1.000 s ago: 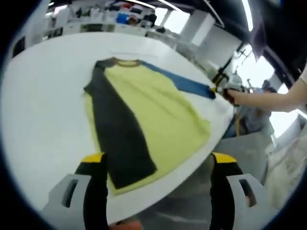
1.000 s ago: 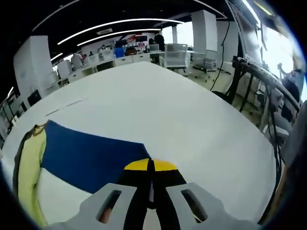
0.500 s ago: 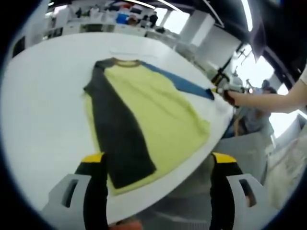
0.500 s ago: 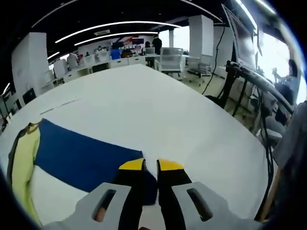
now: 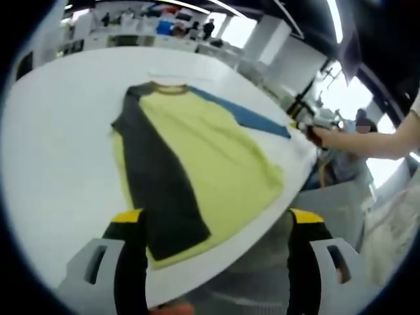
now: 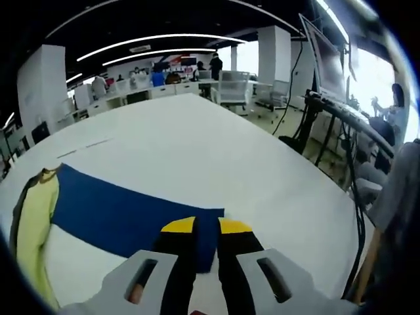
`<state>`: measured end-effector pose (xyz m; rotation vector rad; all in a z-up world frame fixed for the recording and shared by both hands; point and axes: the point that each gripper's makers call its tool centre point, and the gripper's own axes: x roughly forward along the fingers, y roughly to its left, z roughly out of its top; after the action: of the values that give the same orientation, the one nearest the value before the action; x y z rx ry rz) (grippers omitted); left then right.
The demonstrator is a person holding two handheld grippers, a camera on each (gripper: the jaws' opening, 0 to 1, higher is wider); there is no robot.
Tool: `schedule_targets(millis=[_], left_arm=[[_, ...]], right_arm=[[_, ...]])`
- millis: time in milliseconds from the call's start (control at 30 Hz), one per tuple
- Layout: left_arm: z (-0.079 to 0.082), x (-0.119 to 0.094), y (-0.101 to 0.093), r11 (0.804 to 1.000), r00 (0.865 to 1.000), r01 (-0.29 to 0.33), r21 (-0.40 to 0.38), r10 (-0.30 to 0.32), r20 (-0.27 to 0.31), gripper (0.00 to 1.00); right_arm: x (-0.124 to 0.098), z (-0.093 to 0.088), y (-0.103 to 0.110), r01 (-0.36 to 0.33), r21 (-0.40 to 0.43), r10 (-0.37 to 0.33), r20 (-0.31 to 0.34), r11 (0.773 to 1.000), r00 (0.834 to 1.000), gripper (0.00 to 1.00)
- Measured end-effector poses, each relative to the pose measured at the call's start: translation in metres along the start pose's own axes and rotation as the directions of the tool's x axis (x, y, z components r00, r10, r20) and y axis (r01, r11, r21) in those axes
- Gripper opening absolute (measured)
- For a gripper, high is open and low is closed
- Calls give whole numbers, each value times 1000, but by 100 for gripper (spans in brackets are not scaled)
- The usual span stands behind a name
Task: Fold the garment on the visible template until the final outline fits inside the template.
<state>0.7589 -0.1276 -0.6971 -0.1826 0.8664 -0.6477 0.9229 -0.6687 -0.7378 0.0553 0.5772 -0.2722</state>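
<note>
On the white table (image 5: 52, 164), a yellow raglan shirt (image 5: 210, 164) is lying flat with its dark grey sleeve (image 5: 154, 184) folded across the body and its blue sleeve (image 6: 125, 213) stretching outward. Right gripper (image 6: 206, 230) is hovering over the blue cuff, jaws slightly parted, gripping nothing. Left gripper (image 5: 213, 220) is hanging near the hem, jaws spread wide and empty.

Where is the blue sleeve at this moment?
In the right gripper view the blue sleeve lies flat on the white table, stretched from the yellow shirt body at left to its cuff between the right gripper's slightly parted jaws.
</note>
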Motion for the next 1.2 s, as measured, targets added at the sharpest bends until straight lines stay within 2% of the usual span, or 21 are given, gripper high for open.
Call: schedule_targets(millis=[167,200,300,467,667,900,1200], left_arm=[[-2,-1,-1,1000,1000,3,-1,-3,1,85],[-2,-1,-1,1000,1000,3,-2,-3,2,85],[-3,-2,-1,1000,1000,4,-5,-4,4,85],[-2,-3,-1,1000,1000,4,-16,-4,13,85],[-3,-3,-2,1000,1000,6,-21,-6,18,85],[-2,-5,-2,1000,1000,8,-23,-7,28,85],[0,-9,1,1000,999,1,-24,0,52,85]], right_arm=[[1,2,4,-20,-6,20,3,1000,1000,12],[-21,2,20,-24,-11,24,10,1000,1000,13],[-38,7,36,-46,-22,47,27,999,999,25],[-32,13,36,-80,-29,82,64,996,995,39],[-36,19,57,-178,-17,179,86,984,980,60],[-42,16,71,-227,-48,230,78,973,970,67],[-56,22,92,-276,-78,282,84,958,956,69]])
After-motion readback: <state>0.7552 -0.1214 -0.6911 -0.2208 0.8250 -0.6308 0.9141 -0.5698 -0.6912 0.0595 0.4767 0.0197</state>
